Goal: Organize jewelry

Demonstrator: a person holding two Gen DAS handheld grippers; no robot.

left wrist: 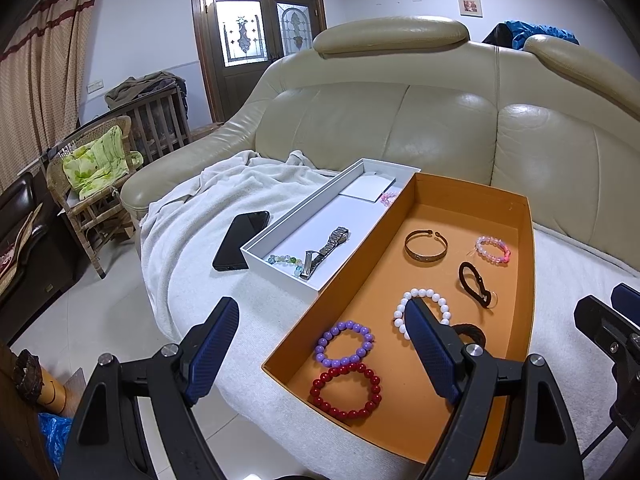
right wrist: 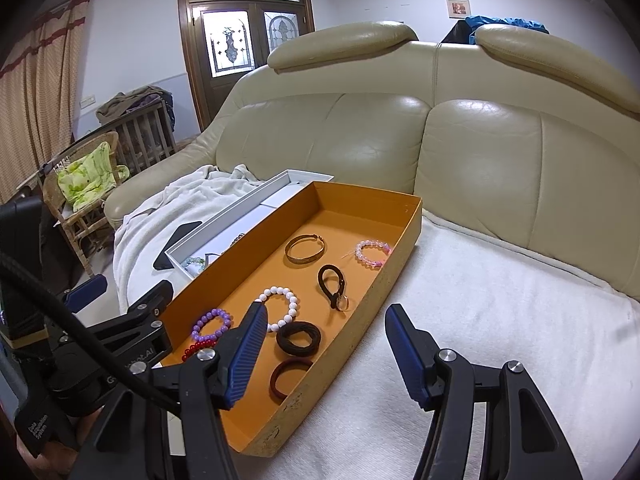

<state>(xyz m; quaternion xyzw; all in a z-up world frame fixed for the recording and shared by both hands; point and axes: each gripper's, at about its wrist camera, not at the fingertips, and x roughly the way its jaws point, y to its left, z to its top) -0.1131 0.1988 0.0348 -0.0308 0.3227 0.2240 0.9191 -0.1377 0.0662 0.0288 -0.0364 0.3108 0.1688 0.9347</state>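
An orange box point(left wrist: 528, 240) point(right wrist: 404, 240) on the sofa seat holds a purple bead bracelet point(left wrist: 345, 343) point(right wrist: 212, 325), a red one point(left wrist: 346, 390), a white one point(left wrist: 424, 312) point(right wrist: 280, 307), a pink one point(left wrist: 493, 251) point(right wrist: 373, 253), a gold bangle point(left wrist: 425, 248) point(right wrist: 305, 249) and dark hair ties point(left wrist: 476, 284) point(right wrist: 299, 338). A white box point(left wrist: 280, 236) point(right wrist: 224, 224) beside it holds a metal watch point(left wrist: 326, 251) and a green bead bracelet point(left wrist: 285, 260). My left gripper point(left wrist: 320, 320) is open over the orange box's near left corner. My right gripper point(right wrist: 326, 320) is open over its near right wall.
A black phone point(left wrist: 242, 246) lies on the white towel point(left wrist: 192, 216) left of the white box. The beige leather sofa back point(right wrist: 400, 140) rises behind. A wicker chair point(left wrist: 92, 184) stands at the left on the tiled floor.
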